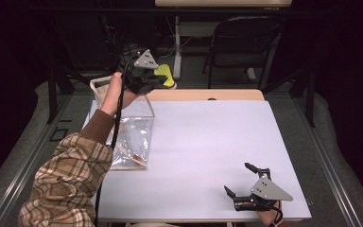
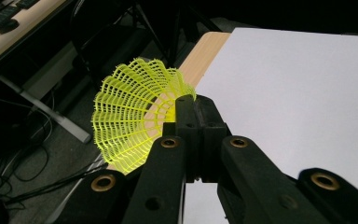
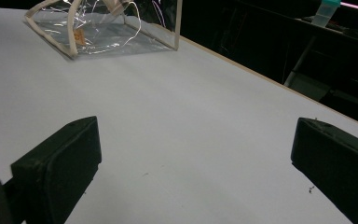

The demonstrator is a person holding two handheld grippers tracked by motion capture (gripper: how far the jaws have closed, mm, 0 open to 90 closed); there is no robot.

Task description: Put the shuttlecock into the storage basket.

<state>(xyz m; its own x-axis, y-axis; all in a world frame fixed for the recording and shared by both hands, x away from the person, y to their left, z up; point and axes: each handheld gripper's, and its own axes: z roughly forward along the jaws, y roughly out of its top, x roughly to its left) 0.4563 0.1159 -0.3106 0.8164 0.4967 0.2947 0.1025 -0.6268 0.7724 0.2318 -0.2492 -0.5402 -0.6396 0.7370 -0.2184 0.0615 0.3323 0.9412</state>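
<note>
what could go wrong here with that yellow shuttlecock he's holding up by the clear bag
1. The left gripper pinches the yellow shuttlecock by the edge of its thin mesh skirt; that hold could crush the mesh or let it slip.
2. In the high view the shuttlecock hangs past the table's far edge, so a slip would likely send it to the floor.
3. The clear bag looks floppy; its opening may sag during insertion while the right gripper rests open, far away.
</note>
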